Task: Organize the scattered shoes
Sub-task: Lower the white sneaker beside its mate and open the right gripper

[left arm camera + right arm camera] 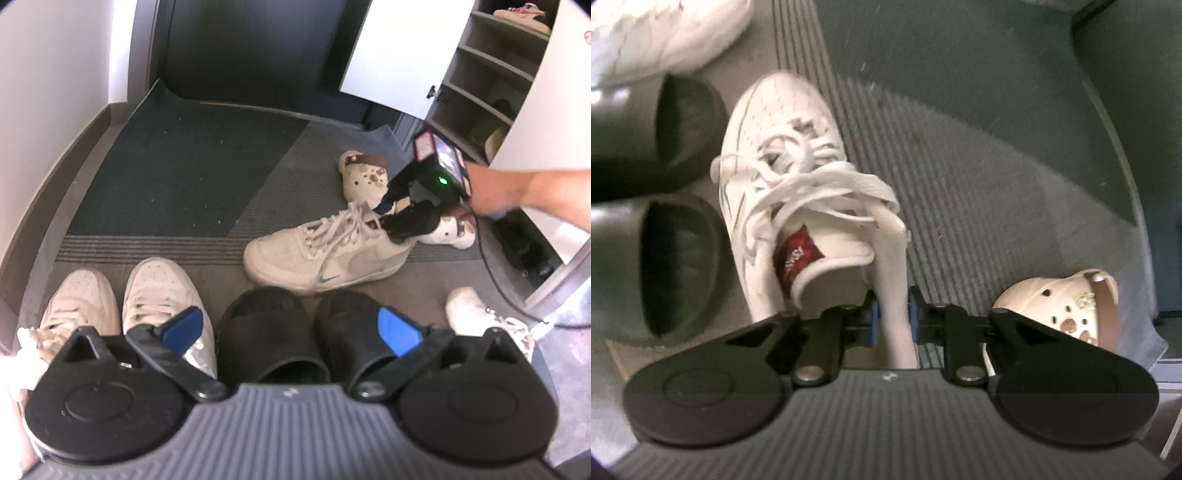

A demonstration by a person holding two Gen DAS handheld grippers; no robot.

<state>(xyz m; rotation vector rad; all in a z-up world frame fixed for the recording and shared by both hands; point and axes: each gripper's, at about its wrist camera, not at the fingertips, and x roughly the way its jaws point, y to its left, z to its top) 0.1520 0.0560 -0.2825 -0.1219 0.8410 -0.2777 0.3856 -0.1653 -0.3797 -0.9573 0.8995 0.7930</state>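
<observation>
A white lace-up sneaker (325, 254) lies on the grey floor, toe to the left. My right gripper (391, 218) reaches down into its opening. In the right wrist view the right gripper (893, 317) is shut on the sneaker's (783, 177) collar wall, and the blue pads (873, 317) press it from both sides beside the red tongue label. My left gripper (291, 325) is open and holds nothing; it hovers above a pair of black slides (273, 332). Two more white sneakers (122, 299) stand side by side to their left.
Two cream clogs with charms (364, 177) (450, 229) lie behind the held sneaker. Another white sneaker (480, 314) lies at the right. An open white shoe cabinet (480, 74) with shelves stands at the back right. A dark doormat (177, 166) covers the floor by the door. A person's forearm (535, 192) comes in from the right.
</observation>
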